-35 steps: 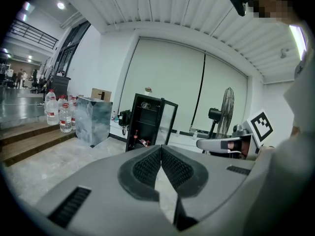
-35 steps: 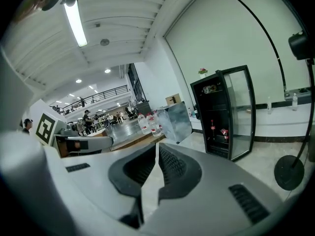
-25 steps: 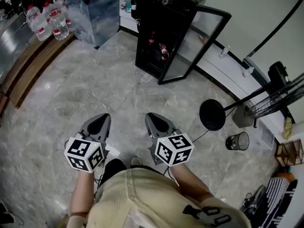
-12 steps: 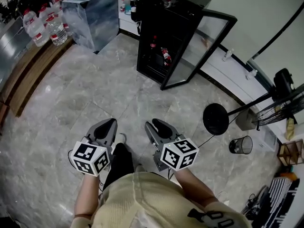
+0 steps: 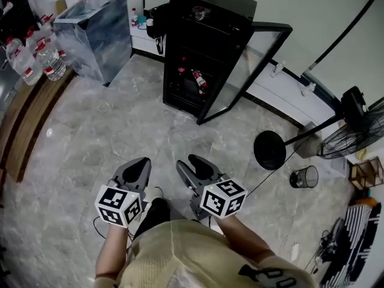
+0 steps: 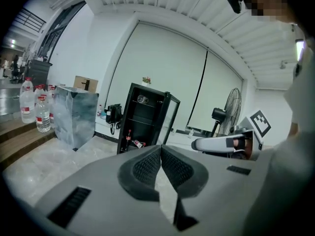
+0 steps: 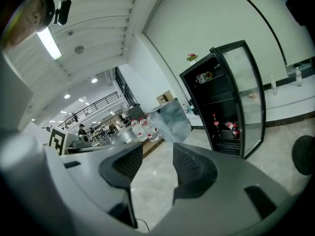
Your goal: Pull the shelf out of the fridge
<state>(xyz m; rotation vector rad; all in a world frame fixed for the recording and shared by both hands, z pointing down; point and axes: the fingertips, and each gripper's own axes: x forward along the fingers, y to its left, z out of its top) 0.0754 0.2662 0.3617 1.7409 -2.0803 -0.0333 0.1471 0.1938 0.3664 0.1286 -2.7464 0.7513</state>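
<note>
Fingers (image 6: 145, 167) of the left gripper (image 5: 139, 168) are pressed together on nothing, while those of the right gripper (image 5: 193, 164) are opening, with only bare floor (image 5: 90, 131) showing through the gap. Both are held low in front of the person, side by side and pointing forward, and neither touches anything. Straight ahead of them, well apart across the floor, stands the black fridge (image 5: 207, 35). Its glass door (image 5: 255, 62) is swung wide to the right, so the open front faces the person. The shelf (image 7: 224, 101) is inside that cabinet. Several shelves show there, one bare and a lower one carrying bottles (image 5: 193, 80), and I cannot tell which is meant. Each runs side to side across the opening and, to my eye, would slide out front edge first toward the person. The right gripper lines up more nearly with the opening, and the left sits off toward the cabinet's left edge. The right therefore looks the likelier to reach a shelf's front edge first, once the person has walked up clear of the door.
</note>
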